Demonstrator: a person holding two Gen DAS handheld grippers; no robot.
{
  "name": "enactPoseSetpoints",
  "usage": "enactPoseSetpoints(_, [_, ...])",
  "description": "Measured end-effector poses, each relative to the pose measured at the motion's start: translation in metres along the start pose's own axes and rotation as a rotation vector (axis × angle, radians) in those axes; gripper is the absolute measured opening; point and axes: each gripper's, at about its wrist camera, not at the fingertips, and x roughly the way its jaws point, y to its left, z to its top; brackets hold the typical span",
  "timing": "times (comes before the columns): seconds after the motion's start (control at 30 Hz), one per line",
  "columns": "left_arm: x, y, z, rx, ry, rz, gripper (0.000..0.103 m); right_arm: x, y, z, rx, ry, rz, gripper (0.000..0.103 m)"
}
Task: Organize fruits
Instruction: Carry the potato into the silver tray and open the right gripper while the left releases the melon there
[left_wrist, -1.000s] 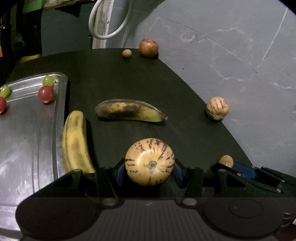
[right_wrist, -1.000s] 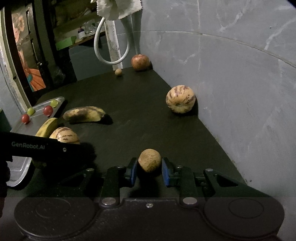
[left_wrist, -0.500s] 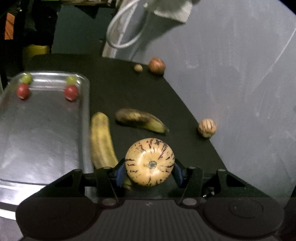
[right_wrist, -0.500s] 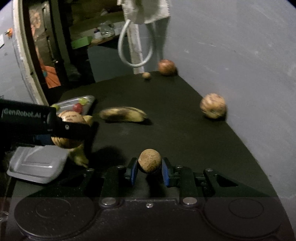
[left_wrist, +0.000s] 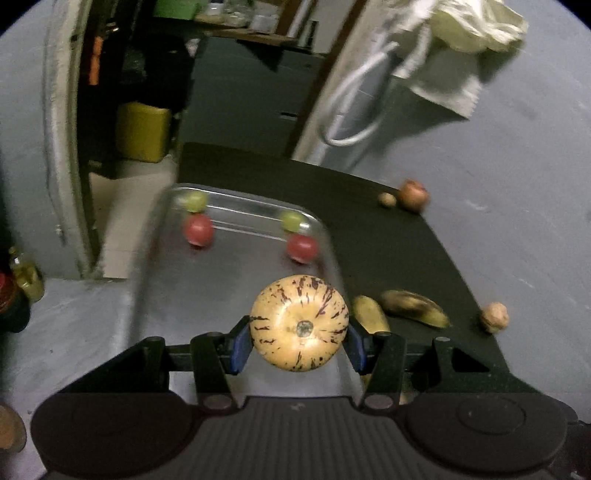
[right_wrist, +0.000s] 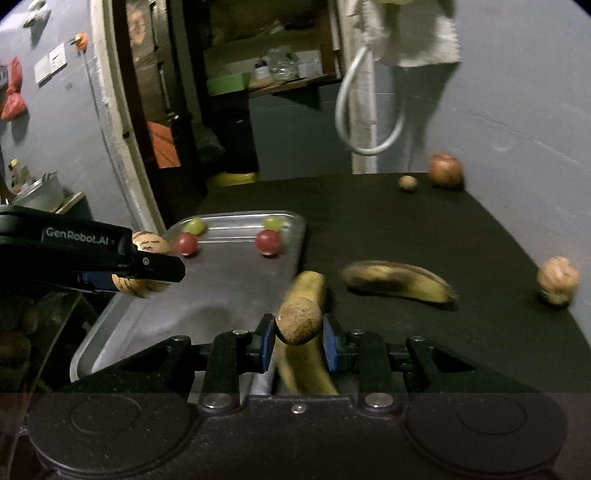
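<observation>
My left gripper (left_wrist: 299, 338) is shut on a striped yellow melon (left_wrist: 299, 323) and holds it above the metal tray (left_wrist: 221, 288). In the right wrist view the left gripper (right_wrist: 140, 264) hangs over the tray's left side (right_wrist: 221, 280). My right gripper (right_wrist: 298, 338) is shut on a small brown round fruit (right_wrist: 298, 320), held above a yellow banana (right_wrist: 306, 291) beside the tray's right edge. Two red fruits (right_wrist: 268, 242) and two green ones (right_wrist: 273, 222) lie at the tray's far end.
On the black table (right_wrist: 424, 229) lie a dark spotted banana (right_wrist: 397, 280), a second striped melon (right_wrist: 557, 280) by the wall, and a red apple (right_wrist: 445, 171) with a small brown fruit (right_wrist: 407, 182) at the far end. A grey wall (right_wrist: 535, 110) bounds the right side.
Both grippers have lifted and swung left with their fruits. The left one now holds the melon over the tray; the right one is over the yellow banana.
</observation>
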Motion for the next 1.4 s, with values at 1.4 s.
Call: enactPoseSetpoints(1.4, [0.066,0.078,0.042,0.029,0.076,0.023,0.056,0.12,0.065,0.033,-0.193,0.105,-0.077,0.031])
